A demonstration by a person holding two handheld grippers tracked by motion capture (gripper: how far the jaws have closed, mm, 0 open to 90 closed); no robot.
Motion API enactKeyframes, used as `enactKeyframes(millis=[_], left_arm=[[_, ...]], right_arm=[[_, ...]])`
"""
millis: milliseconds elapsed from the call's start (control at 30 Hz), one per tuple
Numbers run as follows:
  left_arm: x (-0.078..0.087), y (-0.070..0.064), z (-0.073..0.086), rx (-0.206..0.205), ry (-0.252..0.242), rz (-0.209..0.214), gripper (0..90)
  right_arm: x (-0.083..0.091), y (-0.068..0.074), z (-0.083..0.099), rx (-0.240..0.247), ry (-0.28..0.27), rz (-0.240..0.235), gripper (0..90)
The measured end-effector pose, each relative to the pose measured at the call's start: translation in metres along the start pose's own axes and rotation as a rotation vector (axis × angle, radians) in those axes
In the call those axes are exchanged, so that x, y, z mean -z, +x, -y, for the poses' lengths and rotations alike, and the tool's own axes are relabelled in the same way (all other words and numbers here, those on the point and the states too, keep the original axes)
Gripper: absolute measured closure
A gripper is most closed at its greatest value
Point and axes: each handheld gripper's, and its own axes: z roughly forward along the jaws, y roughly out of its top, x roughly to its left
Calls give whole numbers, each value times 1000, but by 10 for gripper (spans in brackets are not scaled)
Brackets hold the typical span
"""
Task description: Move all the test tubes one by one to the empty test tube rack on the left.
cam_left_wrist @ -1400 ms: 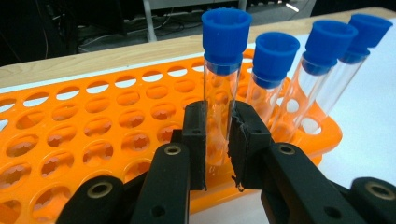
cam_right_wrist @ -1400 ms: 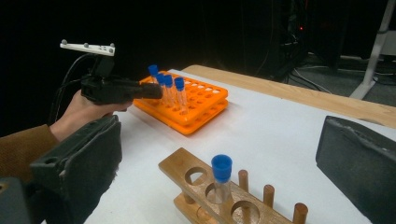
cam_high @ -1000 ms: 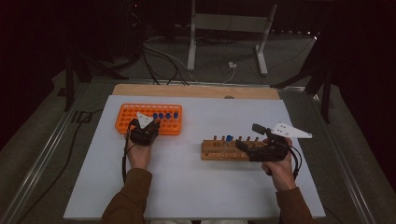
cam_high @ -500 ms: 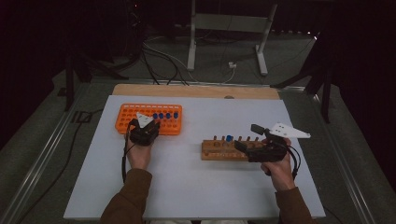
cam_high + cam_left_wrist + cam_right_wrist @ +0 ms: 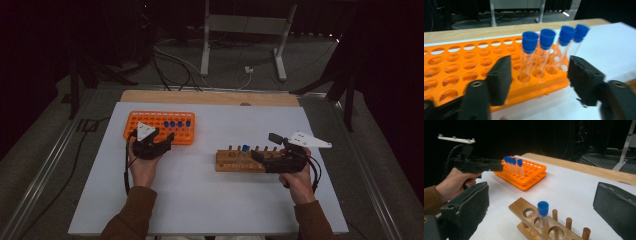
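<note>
Jaws of the left gripper [image 5: 537, 82] stand wide apart, holding nothing, just in front of the orange rack [image 5: 461, 67], where four blue-capped tubes [image 5: 530, 56] stand in a row near its right end. The right gripper [image 5: 541, 210] is also spread open and empty, its jaws flanking the wooden rack [image 5: 544, 225] without touching it; a single blue-capped tube [image 5: 543, 216] stands upright in one of its holes. Both racks rest on the white table [image 5: 210, 200], apart from each other.
</note>
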Motion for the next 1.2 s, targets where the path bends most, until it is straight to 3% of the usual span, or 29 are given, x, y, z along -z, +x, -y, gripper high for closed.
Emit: enactKeyframes(millis=[167, 433, 533, 1033, 1200], left_arm=[[10, -8, -2, -6, -10, 30, 209], [30, -18, -8, -2, -65, 90, 93], [36, -19, -8, 0, -66, 100, 26], [53, -31, -5, -24, -97, 140, 7], [55, -34, -8, -33, -102, 135, 7]], right_arm=[[-3, 1, 1, -3, 2, 7, 8], [-8, 2, 4, -14, 13, 4, 51], [-10, 4, 5, 5, 21, 17, 55], [-29, 5, 19, 31, 92, 63, 175], [-39, 5, 26, 44, 117, 113, 314]])
